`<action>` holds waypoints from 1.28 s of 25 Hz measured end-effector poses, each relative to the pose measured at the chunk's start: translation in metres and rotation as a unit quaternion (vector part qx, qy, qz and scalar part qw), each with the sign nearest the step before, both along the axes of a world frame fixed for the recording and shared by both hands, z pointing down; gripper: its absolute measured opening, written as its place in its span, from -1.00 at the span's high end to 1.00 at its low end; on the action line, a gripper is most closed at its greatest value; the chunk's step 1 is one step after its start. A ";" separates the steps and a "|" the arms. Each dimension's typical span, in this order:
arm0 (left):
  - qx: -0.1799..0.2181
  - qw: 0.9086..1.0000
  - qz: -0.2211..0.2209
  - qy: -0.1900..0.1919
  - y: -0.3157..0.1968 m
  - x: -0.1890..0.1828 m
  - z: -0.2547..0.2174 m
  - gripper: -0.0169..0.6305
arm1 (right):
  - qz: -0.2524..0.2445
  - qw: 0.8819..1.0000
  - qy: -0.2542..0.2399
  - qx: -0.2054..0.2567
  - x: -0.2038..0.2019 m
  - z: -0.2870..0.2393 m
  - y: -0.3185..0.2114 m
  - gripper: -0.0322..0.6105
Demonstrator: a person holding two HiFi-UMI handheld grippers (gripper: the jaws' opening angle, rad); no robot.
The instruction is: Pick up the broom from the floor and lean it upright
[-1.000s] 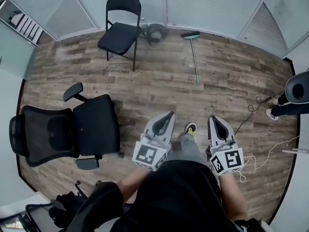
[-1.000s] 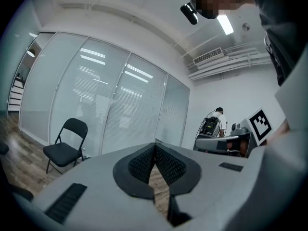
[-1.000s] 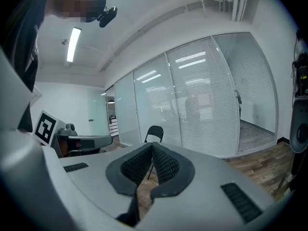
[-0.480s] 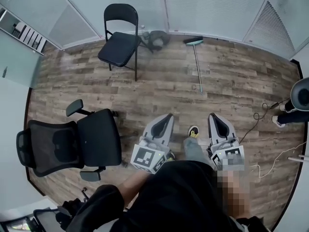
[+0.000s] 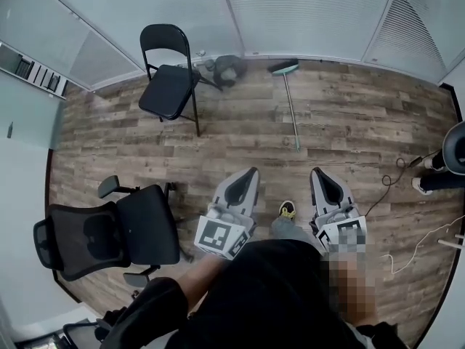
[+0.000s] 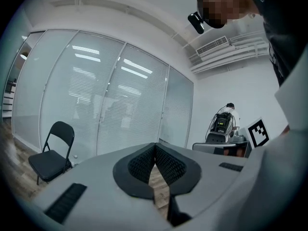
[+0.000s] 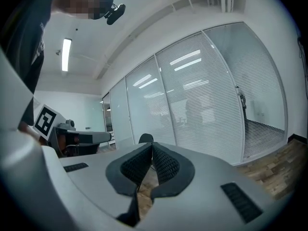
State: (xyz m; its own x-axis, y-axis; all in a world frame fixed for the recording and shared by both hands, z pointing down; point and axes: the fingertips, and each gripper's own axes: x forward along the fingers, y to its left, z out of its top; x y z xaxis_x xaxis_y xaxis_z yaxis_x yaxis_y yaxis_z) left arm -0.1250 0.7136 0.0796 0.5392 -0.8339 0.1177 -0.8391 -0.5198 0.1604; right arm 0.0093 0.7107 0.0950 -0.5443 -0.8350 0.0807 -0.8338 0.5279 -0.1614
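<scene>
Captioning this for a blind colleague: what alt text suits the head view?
A broom lies flat on the floor by the glass wall, ahead of a person holding the left gripper and right gripper, both shut and empty. A folding chair and office chair stand at left.

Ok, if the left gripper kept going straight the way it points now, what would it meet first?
Probably nothing close. The left gripper, shut and empty, points about level, so it should pass above the broom; first in line looks like the glass wall with blinds, depth unclear.
</scene>
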 end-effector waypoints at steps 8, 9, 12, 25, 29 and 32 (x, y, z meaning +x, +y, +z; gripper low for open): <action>0.003 1.000 -0.019 -0.015 -0.041 0.016 -0.007 0.88 | 0.010 1.000 -0.013 0.002 0.033 0.000 -0.048 0.85; 0.005 1.000 -0.020 -0.018 -0.045 0.016 -0.008 0.88 | 0.011 1.000 -0.014 0.003 0.034 -0.001 -0.053 0.85; 0.007 1.000 -0.020 -0.021 -0.059 0.015 -0.007 0.88 | 0.014 1.000 -0.016 0.003 0.033 -0.001 -0.068 0.85; -0.002 1.000 -0.002 0.004 -0.167 -0.013 0.005 0.88 | 0.028 1.000 0.014 0.002 0.008 0.000 -0.175 0.85; -0.003 1.000 0.004 0.014 -0.212 -0.029 0.004 0.88 | 0.034 0.999 0.020 0.003 -0.008 -0.004 -0.219 0.85; 0.000 1.000 0.012 0.016 -0.244 -0.041 0.003 0.88 | 0.040 0.999 0.023 0.004 -0.021 -0.008 -0.249 0.85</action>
State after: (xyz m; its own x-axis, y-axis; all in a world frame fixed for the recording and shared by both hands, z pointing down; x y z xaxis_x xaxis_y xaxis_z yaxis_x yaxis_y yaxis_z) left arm -0.1661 0.4695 0.0824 0.5629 -0.8205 0.0998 -0.8205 -0.5402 0.1870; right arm -0.0121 0.4618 0.0867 -0.4722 -0.8761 0.0971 -0.8795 0.4609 -0.1188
